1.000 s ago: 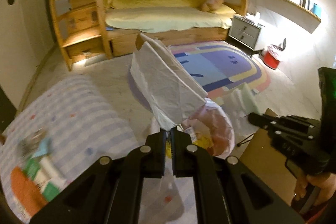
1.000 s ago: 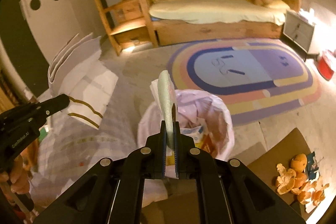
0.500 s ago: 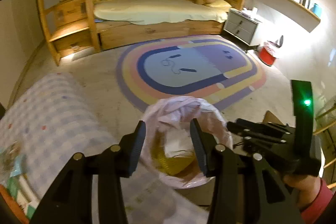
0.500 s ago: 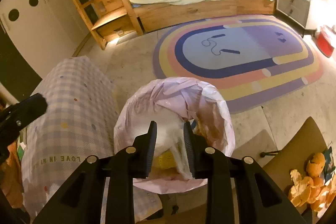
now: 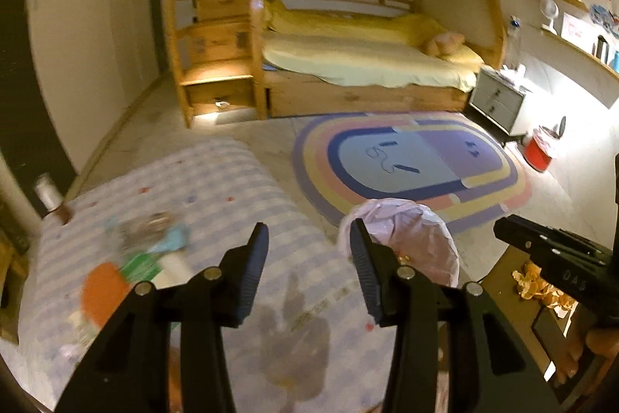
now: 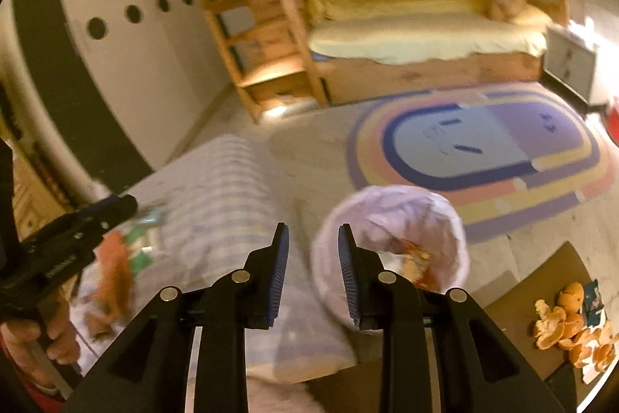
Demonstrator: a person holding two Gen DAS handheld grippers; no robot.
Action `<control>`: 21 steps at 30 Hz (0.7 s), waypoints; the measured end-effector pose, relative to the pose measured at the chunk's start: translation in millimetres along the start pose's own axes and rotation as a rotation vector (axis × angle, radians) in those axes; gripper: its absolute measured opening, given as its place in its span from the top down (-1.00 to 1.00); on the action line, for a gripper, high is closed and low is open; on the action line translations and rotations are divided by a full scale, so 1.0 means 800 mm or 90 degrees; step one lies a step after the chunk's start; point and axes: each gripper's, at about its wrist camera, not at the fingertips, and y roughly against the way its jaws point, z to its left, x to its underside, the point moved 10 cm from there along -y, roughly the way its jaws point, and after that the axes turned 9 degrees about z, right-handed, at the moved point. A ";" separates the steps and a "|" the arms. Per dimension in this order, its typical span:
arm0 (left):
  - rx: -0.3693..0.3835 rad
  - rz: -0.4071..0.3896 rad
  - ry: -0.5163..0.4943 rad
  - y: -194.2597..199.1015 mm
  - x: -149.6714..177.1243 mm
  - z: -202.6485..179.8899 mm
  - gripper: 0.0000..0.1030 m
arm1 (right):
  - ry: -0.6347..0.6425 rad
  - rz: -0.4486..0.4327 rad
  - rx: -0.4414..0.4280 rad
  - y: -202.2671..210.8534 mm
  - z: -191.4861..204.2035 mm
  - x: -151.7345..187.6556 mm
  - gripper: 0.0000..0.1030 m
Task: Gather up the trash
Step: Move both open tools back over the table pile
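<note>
Room: bedroom with a wooden bunk bed (image 5: pixel 371 64) and a striped rug (image 5: pixel 410 165).
Table cloth (image 5: pixel 216 196): checked, with wrappers (image 5: pixel 147 254) near its left edge.
Trash bag (image 6: pixel 390 239): pink, open, just past the table's far right corner.
Orange peels (image 6: pixel 572 328): on the brown board, right.
Left gripper (image 5: pixel 307 258): jaws apart, nothing between.
Right gripper (image 6: pixel 312 262): jaws apart, nothing between.

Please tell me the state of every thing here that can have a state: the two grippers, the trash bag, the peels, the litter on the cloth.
Left gripper: open, nothing between its fingers.
Right gripper: open, holds nothing.
Trash bag: mouth open, upright, trash inside.
Orange peels: loose on the brown surface, not collected.
Wrappers: lying on the checked cloth, not collected.
Red bin: upright by the wall, lined.
</note>
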 end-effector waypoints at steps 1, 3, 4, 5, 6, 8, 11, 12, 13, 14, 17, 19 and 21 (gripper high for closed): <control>-0.010 -0.001 0.007 0.012 0.007 0.009 0.16 | 0.009 -0.003 -0.009 0.004 0.012 0.001 0.45; -0.017 -0.010 0.021 0.034 0.019 0.026 0.03 | 0.047 0.001 -0.036 0.010 0.046 0.005 0.45; -0.026 -0.018 0.036 0.048 0.029 0.041 0.01 | 0.065 0.005 -0.045 0.010 0.061 0.007 0.45; -0.034 -0.021 0.044 0.057 0.036 0.052 0.00 | 0.078 0.009 -0.049 0.009 0.074 0.008 0.45; -0.044 -0.023 0.050 0.063 0.043 0.062 0.00 | 0.087 0.011 -0.050 0.008 0.083 0.010 0.45; -0.075 -0.026 0.071 0.081 0.060 0.092 -0.01 | 0.100 0.017 -0.055 0.008 0.104 0.014 0.45; -0.103 -0.034 0.112 0.104 0.082 0.134 -0.05 | 0.120 0.028 -0.070 0.004 0.136 0.018 0.45; -0.118 -0.037 0.126 0.112 0.090 0.151 -0.08 | 0.131 0.028 -0.068 0.003 0.146 0.018 0.45; -0.130 -0.038 0.134 0.117 0.097 0.163 -0.10 | 0.141 0.028 -0.069 0.003 0.156 0.020 0.41; -0.150 -0.039 0.144 0.123 0.106 0.179 -0.12 | 0.148 0.028 -0.071 0.003 0.163 0.023 0.35; -0.179 -0.029 0.173 0.130 0.130 0.218 -0.14 | 0.176 0.033 -0.075 -0.001 0.190 0.028 0.21; -0.194 -0.015 0.193 0.128 0.145 0.241 -0.17 | 0.195 0.043 -0.078 -0.010 0.208 0.034 0.16; -0.211 -0.010 0.210 0.130 0.154 0.259 -0.24 | 0.208 0.054 -0.079 -0.020 0.222 0.040 0.13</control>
